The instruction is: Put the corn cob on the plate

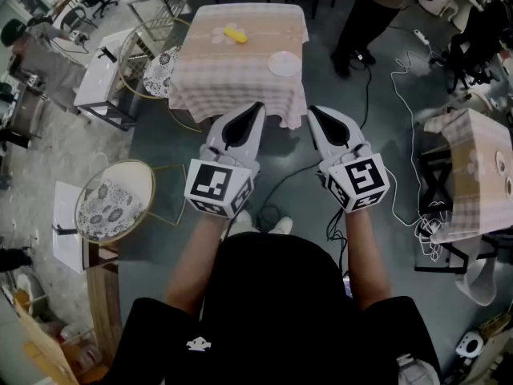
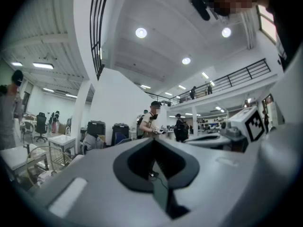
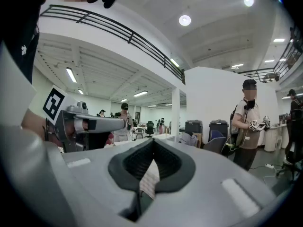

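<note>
Well beyond the clenched, empty left gripper (image 1: 253, 111) and right gripper (image 1: 314, 112), the corn cob (image 1: 235, 34) was seen on the desk (image 1: 240, 83) near the plate (image 1: 284, 63); it could be knocked aside by unopened jaws.

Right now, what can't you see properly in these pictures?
- Corn cob: head view, too small and far to show kernels.
- Plate: head view, too small to check its surface.
- Gripper views: neither thing shows; the left gripper and right gripper bodies fill the lower picture.
- Bystander: head view, cut off by the top edge.
</note>
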{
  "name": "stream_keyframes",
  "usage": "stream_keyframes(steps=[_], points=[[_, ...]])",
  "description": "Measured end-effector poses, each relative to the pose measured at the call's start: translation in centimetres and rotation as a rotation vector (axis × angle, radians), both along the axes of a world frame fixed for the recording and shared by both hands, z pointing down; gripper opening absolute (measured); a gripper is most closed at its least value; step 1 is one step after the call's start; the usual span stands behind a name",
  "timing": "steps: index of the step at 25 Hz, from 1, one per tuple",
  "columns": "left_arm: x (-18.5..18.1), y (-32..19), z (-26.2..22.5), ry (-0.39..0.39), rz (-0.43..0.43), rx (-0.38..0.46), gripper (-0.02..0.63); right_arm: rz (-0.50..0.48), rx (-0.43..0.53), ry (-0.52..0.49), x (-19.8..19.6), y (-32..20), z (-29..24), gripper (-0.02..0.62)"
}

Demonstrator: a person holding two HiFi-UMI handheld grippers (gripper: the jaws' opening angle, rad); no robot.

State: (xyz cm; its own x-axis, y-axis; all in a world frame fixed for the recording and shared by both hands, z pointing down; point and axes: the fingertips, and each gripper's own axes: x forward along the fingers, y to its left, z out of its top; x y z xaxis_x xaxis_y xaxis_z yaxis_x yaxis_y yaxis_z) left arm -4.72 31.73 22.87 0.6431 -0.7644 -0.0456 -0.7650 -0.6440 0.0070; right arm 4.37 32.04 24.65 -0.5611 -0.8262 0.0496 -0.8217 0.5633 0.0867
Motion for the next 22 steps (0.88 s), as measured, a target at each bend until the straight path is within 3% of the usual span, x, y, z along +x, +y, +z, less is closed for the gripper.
stream_keyframes(steps=[22], points=[[1.7, 0.0, 0.6, -0.027, -0.015, -0.026, 0.008, -0.025, -0.030, -0.083, 2.1, 0.1, 0.5, 0.002]])
